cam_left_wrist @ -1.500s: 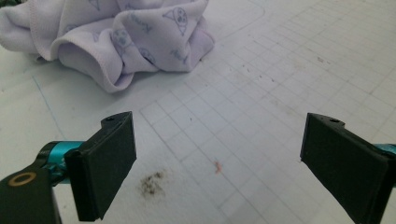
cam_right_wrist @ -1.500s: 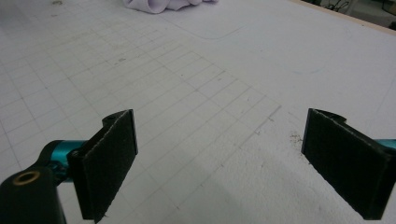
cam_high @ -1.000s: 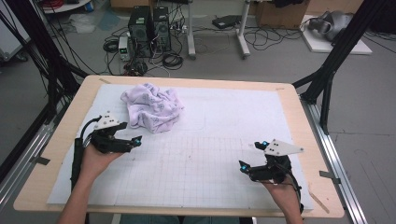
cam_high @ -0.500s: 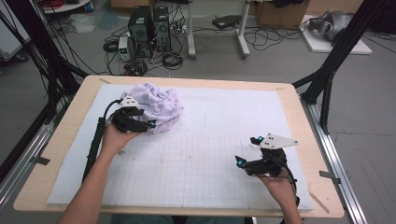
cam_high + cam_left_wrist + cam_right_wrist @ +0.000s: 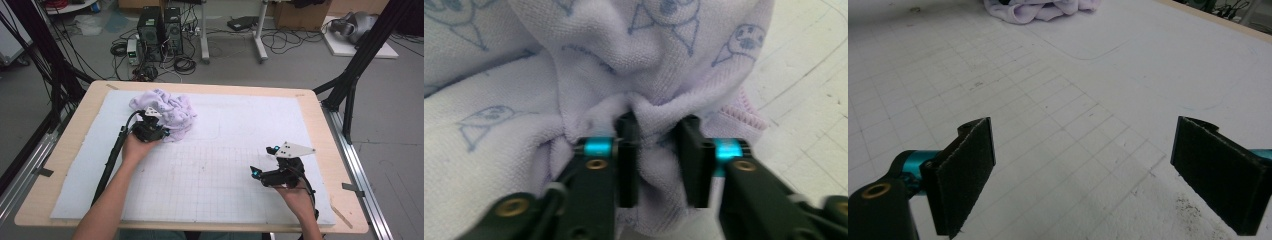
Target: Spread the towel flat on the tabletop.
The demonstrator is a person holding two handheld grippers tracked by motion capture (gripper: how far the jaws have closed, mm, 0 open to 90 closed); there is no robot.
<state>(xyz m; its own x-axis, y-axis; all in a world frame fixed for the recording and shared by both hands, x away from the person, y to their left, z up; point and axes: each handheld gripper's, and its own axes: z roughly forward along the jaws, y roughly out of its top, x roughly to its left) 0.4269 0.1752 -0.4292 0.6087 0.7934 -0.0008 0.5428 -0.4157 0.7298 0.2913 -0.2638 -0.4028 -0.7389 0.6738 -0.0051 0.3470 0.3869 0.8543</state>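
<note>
the person's left forearm is reaching forward from the bottom edge toward the far left of the table, the left hand wrapping the left gripper, whose jaws are standing close together and pinching a fold of the lilac towel between them. the right hand is holding the right gripper low over the near right area, its jaws spreading wide apart with nothing between them, pointing leftward across the surface.

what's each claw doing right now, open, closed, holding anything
Left claw: closing on a fold of the lilac towel, fabric pinched between its jaws.
Right claw: wide open, empty, over the white mat.
</note>
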